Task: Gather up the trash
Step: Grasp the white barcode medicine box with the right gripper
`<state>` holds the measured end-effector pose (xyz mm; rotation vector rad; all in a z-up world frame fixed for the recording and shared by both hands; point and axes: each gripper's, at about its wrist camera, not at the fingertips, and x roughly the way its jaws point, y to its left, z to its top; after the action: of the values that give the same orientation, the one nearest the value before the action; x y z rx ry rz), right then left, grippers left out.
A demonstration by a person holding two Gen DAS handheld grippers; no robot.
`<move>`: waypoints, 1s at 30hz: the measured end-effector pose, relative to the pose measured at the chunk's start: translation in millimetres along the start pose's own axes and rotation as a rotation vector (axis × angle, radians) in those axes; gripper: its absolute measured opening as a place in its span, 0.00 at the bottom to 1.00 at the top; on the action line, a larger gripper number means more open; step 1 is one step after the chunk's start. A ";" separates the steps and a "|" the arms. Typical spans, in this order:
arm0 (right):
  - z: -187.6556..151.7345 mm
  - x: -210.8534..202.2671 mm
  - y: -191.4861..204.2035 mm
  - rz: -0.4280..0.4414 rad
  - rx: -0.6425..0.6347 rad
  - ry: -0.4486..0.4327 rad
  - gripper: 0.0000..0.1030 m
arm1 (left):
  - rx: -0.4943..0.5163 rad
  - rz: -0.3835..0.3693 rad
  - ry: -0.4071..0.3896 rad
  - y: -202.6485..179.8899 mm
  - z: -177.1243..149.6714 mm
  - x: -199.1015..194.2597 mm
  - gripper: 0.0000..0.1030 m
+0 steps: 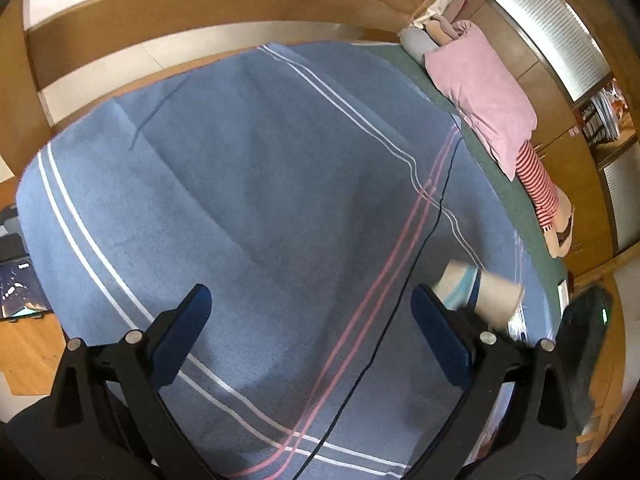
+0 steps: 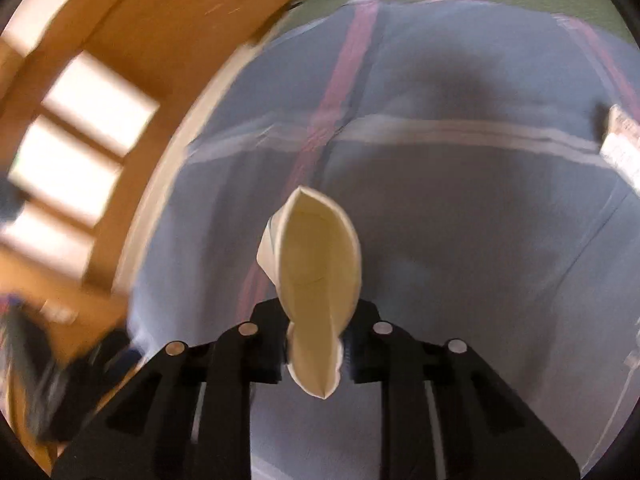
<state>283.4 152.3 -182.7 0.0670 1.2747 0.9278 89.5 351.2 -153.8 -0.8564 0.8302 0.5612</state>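
My right gripper [image 2: 316,344] is shut on a crushed cream paper cup [image 2: 316,264], squeezed flat at its base, and holds it above a blue striped blanket [image 2: 460,220]. The same cup [image 1: 480,292], with a teal and dark band, shows blurred in the left wrist view, just beyond the right finger. My left gripper [image 1: 312,320] is open and empty above the blanket [image 1: 260,184]. A white printed paper scrap [image 2: 620,144] lies at the blanket's right edge in the right wrist view.
A black cable [image 1: 404,292] runs across the blanket. A pink pillow [image 1: 484,96] and a striped doll [image 1: 540,188] lie on a green mat [image 1: 508,196] to the right. A wooden bed rail [image 1: 160,40] runs behind. A dark bin [image 1: 584,340] stands at right.
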 end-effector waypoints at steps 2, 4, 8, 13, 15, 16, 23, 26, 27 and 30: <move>-21.4 -5.4 3.7 0.001 -0.036 0.065 0.50 | 0.019 -0.007 0.018 -3.1 -2.8 4.1 0.96; -33.6 -22.0 -2.2 -0.058 -0.069 0.069 0.72 | 0.036 -0.043 0.049 -8.5 -6.9 9.7 0.96; -26.1 -82.1 -42.8 -0.252 -0.002 -0.128 0.76 | 0.063 -0.102 0.109 -19.7 -14.8 20.3 0.96; 27.4 -116.4 -119.9 -0.719 0.044 -0.251 0.84 | 0.098 -0.112 0.127 -31.7 -20.0 23.8 0.96; 51.1 -108.7 -146.2 -0.776 0.046 -0.191 0.84 | 0.101 -0.120 0.134 -33.3 -20.2 25.0 0.96; 62.2 -102.1 -160.1 -0.777 0.054 -0.148 0.84 | 0.098 -0.120 0.142 -33.2 -20.3 26.9 0.96; 57.6 -73.4 -186.9 -0.688 0.025 -0.043 0.90 | 0.082 -0.114 0.212 -35.2 -21.1 45.4 0.96; 46.8 -69.6 -170.5 -0.656 -0.057 -0.028 0.89 | 0.082 -0.113 0.221 -36.7 -21.7 48.3 0.96; 45.3 -70.7 -166.6 -0.648 -0.076 -0.023 0.80 | 0.080 -0.113 0.221 -36.9 -21.6 48.7 0.96; 38.6 -83.0 -152.0 -0.580 -0.076 -0.023 0.28 | 0.074 -0.115 0.213 -35.2 -20.9 47.8 0.96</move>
<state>400.1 18.6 -183.8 -0.3357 1.1447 0.4699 133.5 319.5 -185.9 -0.9002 0.9825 0.3400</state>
